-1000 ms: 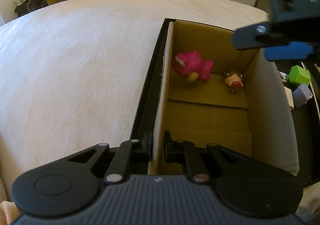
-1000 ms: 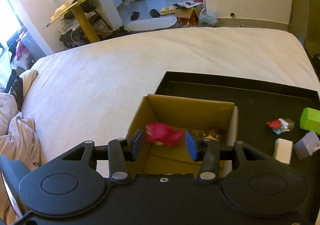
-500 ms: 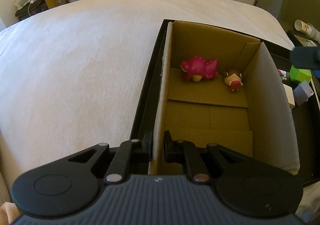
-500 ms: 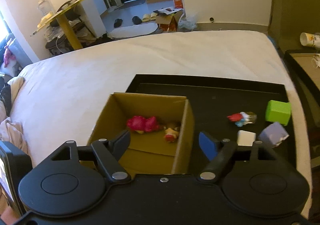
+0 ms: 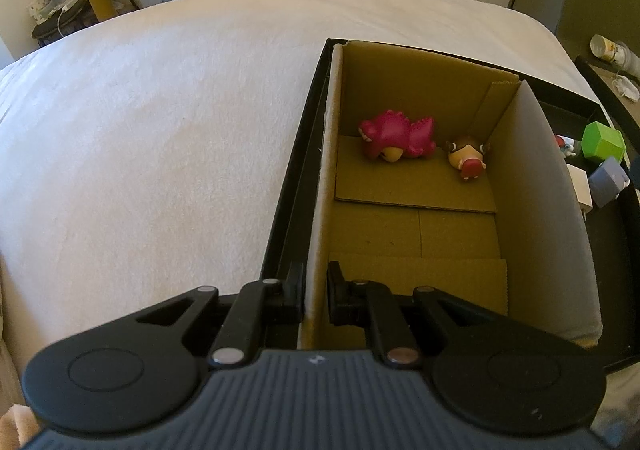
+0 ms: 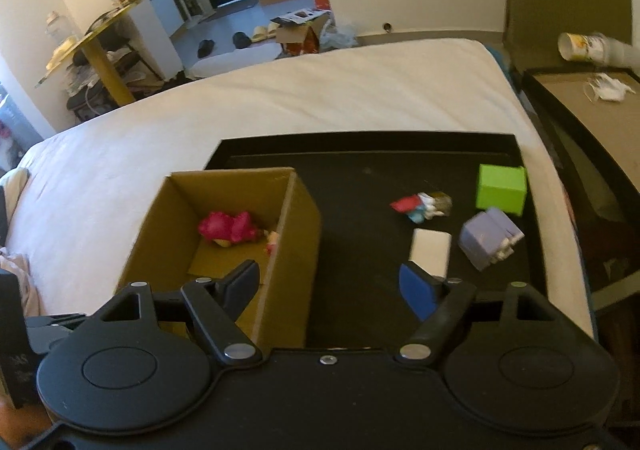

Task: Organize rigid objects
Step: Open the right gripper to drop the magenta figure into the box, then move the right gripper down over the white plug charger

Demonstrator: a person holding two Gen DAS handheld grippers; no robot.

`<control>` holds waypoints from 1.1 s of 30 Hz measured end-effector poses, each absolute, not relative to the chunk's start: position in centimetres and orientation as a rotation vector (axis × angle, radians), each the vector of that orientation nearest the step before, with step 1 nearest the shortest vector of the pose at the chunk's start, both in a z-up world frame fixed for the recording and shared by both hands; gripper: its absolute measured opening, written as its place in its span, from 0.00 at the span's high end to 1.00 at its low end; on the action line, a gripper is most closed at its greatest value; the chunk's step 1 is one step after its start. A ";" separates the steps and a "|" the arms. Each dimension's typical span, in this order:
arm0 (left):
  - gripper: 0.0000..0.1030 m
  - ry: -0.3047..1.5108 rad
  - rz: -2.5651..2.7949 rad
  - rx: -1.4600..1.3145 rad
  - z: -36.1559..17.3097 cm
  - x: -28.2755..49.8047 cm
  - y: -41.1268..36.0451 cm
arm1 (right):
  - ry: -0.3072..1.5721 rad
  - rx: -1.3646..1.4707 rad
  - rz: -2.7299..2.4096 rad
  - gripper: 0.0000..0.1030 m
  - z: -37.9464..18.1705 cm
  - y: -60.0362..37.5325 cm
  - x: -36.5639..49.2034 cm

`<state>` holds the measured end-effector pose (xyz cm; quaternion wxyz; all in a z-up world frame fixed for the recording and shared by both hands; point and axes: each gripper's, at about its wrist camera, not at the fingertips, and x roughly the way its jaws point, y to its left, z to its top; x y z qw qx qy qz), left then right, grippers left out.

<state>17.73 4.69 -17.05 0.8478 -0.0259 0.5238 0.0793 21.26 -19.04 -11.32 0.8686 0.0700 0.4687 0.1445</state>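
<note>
An open cardboard box [image 5: 416,226] [image 6: 288,250] stands on a black tray [image 6: 360,185] on the bed. Inside it lie a pink toy [image 5: 396,134] [image 6: 228,228] and a small brown-and-red figure [image 5: 467,157]. My left gripper [image 5: 314,290] is shut on the box's near left wall. My right gripper [image 6: 328,282] is open with nothing between its fingers, above the tray to the right of the box. On the tray beyond it lie a white block [image 6: 431,252], a lilac block [image 6: 490,238], a green cube [image 6: 501,188] and a small red-and-blue figure [image 6: 420,205].
The tray lies on a white bed cover [image 5: 160,137]. A dark side table [image 6: 580,117] with paper cups [image 6: 588,45] stands to the right of the bed. A yellow-legged table [image 6: 104,65] and shoes on the floor are far behind.
My right gripper let the pink toy drop into the box, opened wide and moved right, away from the box and over the tray. The left gripper kept its hold on the box wall.
</note>
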 end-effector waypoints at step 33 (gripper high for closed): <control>0.88 1.104 0.198 -0.014 -17.5 17.9 3.8 | 0.988 0.209 0.199 0.48 -18.8 -24.7 22.5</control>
